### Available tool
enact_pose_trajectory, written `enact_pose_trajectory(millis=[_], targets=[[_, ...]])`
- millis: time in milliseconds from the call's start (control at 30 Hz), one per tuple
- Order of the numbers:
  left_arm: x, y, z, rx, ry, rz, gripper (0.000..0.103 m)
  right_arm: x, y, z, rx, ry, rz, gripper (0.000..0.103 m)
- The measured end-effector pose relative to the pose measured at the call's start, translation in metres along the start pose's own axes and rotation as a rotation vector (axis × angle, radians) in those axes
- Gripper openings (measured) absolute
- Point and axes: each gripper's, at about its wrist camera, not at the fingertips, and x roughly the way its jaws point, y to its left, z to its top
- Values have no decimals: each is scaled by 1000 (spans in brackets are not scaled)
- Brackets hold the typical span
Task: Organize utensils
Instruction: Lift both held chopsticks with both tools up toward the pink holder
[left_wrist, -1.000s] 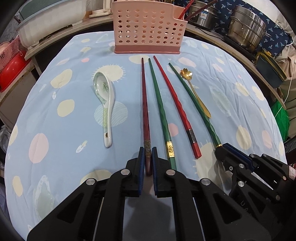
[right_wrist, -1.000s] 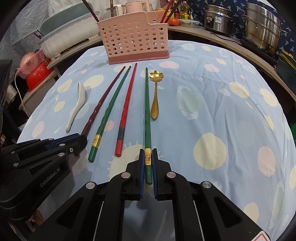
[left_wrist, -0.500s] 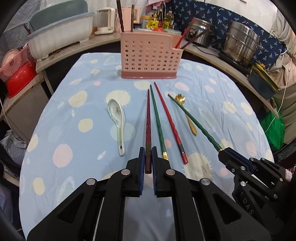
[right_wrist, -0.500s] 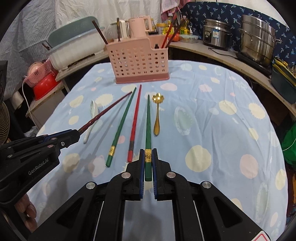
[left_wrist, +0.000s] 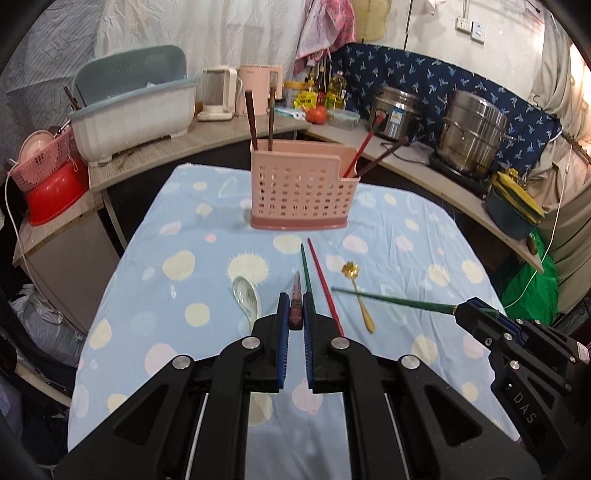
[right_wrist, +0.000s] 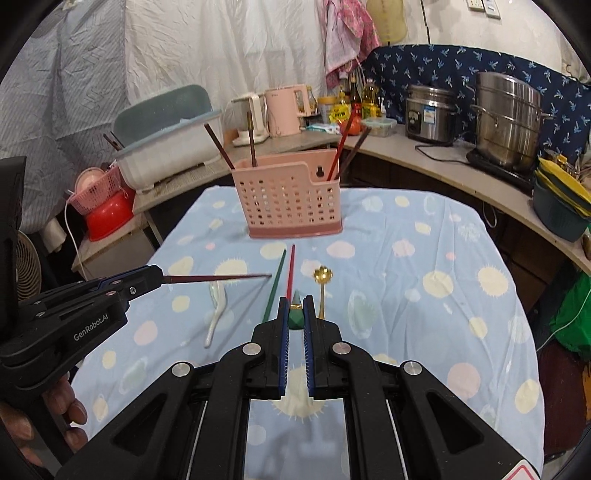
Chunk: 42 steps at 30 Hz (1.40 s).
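Where the blue dotted cloth (left_wrist: 122, 295) covers the worktop, we see at far left a white ceramic soup spoon (left_wrist: 246, 298) with a green pattern in its bowl, lying flat. Just beside it our left tool (left_wrist: 294, 310) is clamped shut on the butt of a dark red chopstick (right_wrist: 218, 278), which the right wrist view shows lifted clear of the cloth and pointing across above the spoon. Next lie a green chopstick (left_wrist: 305, 266) and a bright red chopstick (left_wrist: 322, 278), side by side on the cloth, tips toward the pink perforated utensil holder (left_wrist: 299, 192), which stands upright at the far end with several chopsticks in it. A gold flower-bowled spoon (left_wrist: 357, 295) rests to their right. Our right tool (right_wrist: 295, 312) is closed on a second green chopstick (left_wrist: 391, 298), held in the air and crossing above the gold spoon's handle.
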Motion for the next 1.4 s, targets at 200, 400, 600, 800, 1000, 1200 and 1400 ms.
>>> enact_pose_trajectory(millis=[200, 400, 600, 800, 1000, 1200, 1400], targets=[[-14, -1, 24, 5, -56, -4, 7, -13, -2, 22, 9, -35, 10, 7], [-22, -4, 48, 20, -104, 2, 7, -19, -1, 41, -3, -69, 6, 7], [-30, -7, 73, 41, -147, 4, 7, -22, -3, 60, 9, -89, 25, 7], [-33, -10, 101, 60, -189, 9, 7, -18, -9, 86, 22, -108, 39, 7], [-28, -13, 142, 66, -227, 22, 7, -15, -11, 131, 11, -167, 39, 7], [-20, -19, 195, 81, -281, 34, 7, -5, -10, 195, -7, -241, 35, 7], [-3, -18, 243, 75, -319, 51, 7, 18, -6, 249, -8, -291, 48, 7]])
